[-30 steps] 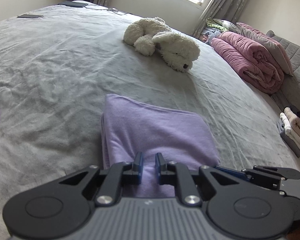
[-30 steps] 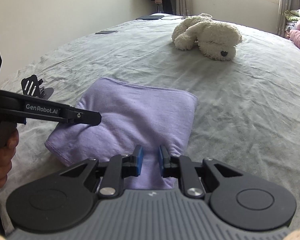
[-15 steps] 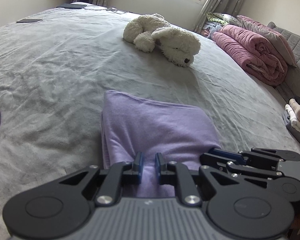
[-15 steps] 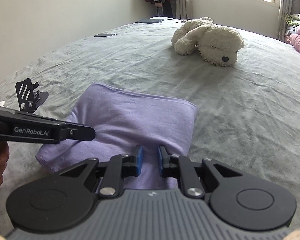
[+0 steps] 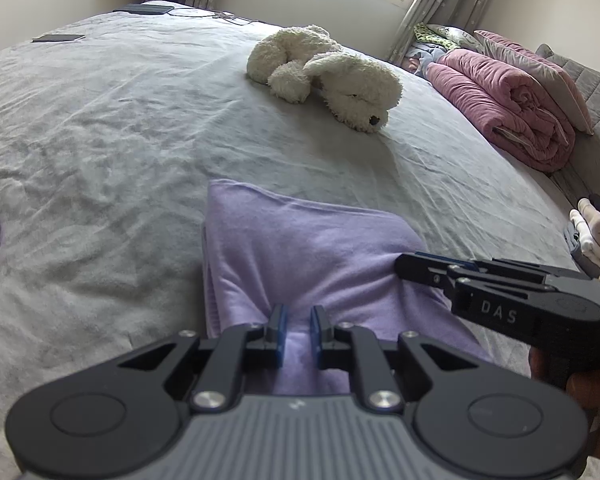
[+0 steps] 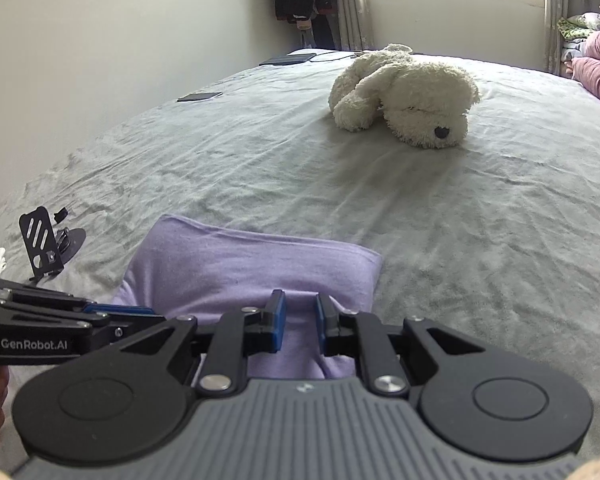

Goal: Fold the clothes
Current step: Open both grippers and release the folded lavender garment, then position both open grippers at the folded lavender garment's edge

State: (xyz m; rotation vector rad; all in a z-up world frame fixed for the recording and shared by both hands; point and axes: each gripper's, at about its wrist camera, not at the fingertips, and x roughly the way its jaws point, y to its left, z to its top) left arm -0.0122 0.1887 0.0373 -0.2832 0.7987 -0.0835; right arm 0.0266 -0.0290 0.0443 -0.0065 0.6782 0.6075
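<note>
Cloth: the purple folded cloth [image 5: 300,256] lies on the grey bed [image 5: 100,140] near its front edge, right under both of your tools; its far fold runs straight and tidy, and its left side shows stacked layers.
Left gripper: your left gripper [image 5: 298,332] has its blue pads nearly closed, pinching a ridge of the cloth's near edge.
Right gripper: your right gripper [image 6: 299,320] is just as narrow, with purple fabric bunched between its pads (the hold looks real, not a near miss); seen from the left camera it reaches in over the cloth's right corner.
Open room: past the far fold you have bare, wrinkled bedding all the way to the white stuffed dog [image 5: 328,76] in the middle of the bed.
Left side: a small black stand [image 6: 44,244] sits on the bedding near the cloth's left corner, close to the bed's left edge.
Right side: a rolled pink blanket [image 5: 508,108] lines the right edge, with a few folded pale clothes [image 5: 592,232] nearer you.
Far edge: two flat dark things (too small to tell) lie by the wall.
</note>
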